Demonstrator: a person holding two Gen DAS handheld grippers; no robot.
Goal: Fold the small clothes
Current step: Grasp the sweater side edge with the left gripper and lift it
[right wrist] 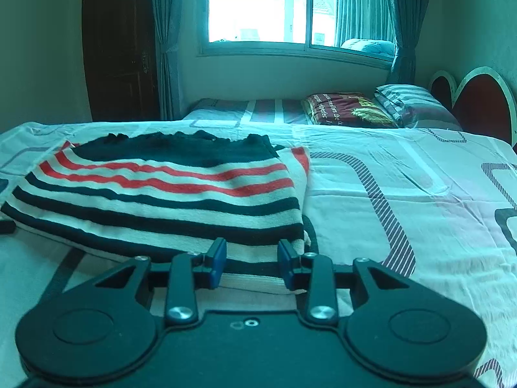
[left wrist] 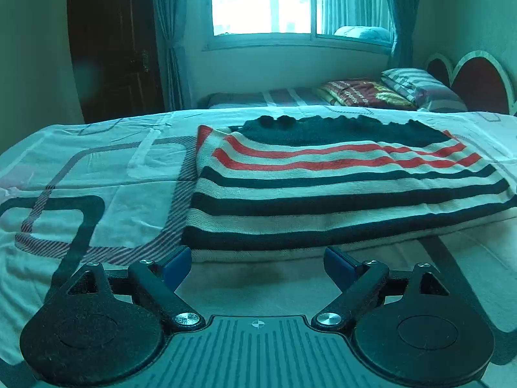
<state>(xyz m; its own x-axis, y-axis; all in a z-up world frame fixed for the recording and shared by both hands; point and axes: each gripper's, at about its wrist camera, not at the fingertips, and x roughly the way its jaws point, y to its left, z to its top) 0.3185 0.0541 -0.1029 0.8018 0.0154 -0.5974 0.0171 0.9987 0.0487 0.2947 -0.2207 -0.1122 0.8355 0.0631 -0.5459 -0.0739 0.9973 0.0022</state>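
Striped garment [left wrist: 339, 187] before left gripper [left wrist: 257, 266]

Left gripper [left wrist: 257, 266]: level, low over the bed, pointing forward; jaws spread wide, blue pads [left wrist: 177, 266] well apart, nothing between them. Right gripper [right wrist: 252, 265]: level, low, pointing forward; jaws partly open, narrower than the left, blue pads [right wrist: 217, 262] apart, straddling the near hem of the striped knit [right wrist: 168, 194] without clamping it.
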